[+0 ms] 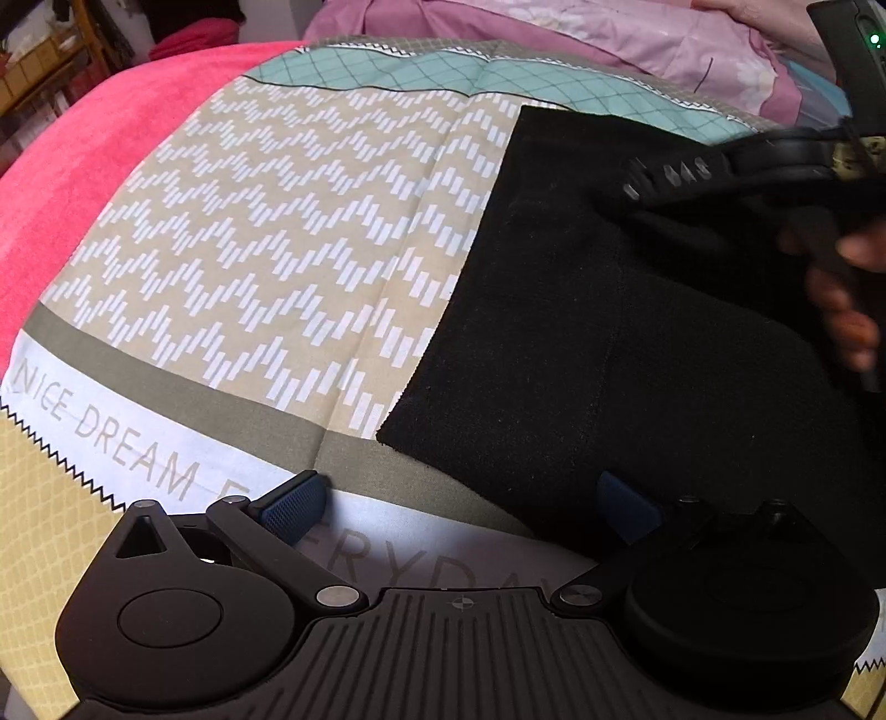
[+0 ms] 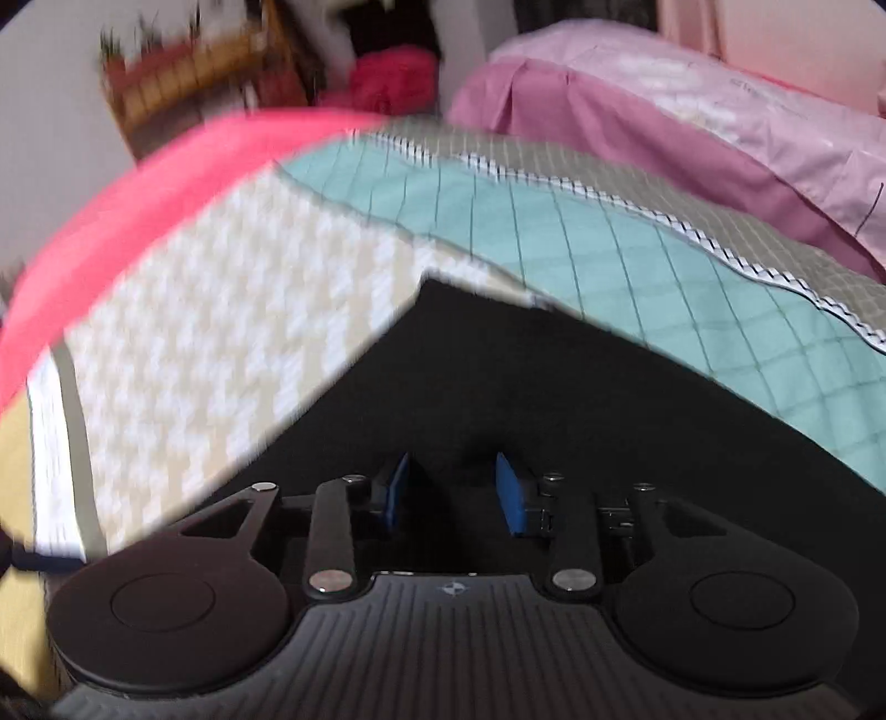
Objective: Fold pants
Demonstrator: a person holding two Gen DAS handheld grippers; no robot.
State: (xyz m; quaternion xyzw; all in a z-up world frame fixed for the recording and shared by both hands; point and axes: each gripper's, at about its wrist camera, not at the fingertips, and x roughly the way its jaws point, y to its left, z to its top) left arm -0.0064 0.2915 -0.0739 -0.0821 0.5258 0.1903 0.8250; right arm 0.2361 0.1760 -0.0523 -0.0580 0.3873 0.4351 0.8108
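Observation:
Black pants (image 1: 598, 332) lie folded on a patterned bedsheet (image 1: 288, 232); they also show in the right wrist view (image 2: 498, 382). My left gripper (image 1: 462, 504) is open wide at the pants' near corner, its left pad (image 1: 293, 507) over the sheet and its right pad (image 1: 626, 507) at the black cloth's edge. My right gripper (image 2: 453, 490) is partly open above the pants, nothing seen between its blue pads (image 2: 509, 493). It also shows in the left wrist view (image 1: 670, 177), held by a hand (image 1: 847, 299) over the pants' far right.
A pink blanket (image 1: 99, 144) borders the sheet on the left. A pink-purple pillow or quilt (image 1: 609, 39) lies at the far side. Wooden shelving (image 2: 183, 77) stands beyond the bed. The right wrist view is motion-blurred.

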